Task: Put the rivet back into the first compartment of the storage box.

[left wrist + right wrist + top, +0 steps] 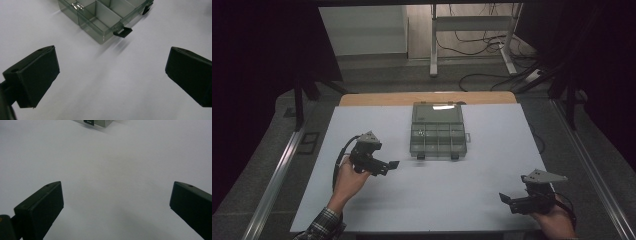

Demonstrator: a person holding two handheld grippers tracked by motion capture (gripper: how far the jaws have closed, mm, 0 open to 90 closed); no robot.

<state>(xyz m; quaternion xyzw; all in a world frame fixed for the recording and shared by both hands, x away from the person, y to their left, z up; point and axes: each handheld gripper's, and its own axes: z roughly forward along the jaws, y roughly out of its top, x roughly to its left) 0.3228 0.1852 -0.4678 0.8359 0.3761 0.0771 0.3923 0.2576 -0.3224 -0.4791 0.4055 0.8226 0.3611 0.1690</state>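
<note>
A clear plastic compartment box (pixel 438 141) lies open at the back middle of the white table top (pixel 427 195), its lid (pixel 437 114) folded away from me. Small metal parts (pixel 77 5) rest in one far-left compartment. My left gripper (pixel 391 165) hovers left of the box's front corner, jaws open wide and empty; in the left gripper view the gripper (pixel 112 75) points at the box (pixel 105 22) and its black latch (pixel 123 32). My right gripper (pixel 506 199) sits near the front right edge, open and empty; the right gripper (pixel 117 207) faces bare white surface, with a box corner (pixel 105 122) far off.
A wooden strip (pixel 427 98) edges the table's far side. Metal rails (pixel 277 175) run along both sides. Beyond the table stand white desk legs (pixel 433 45) and loose cables (pixel 482 42) on the floor.
</note>
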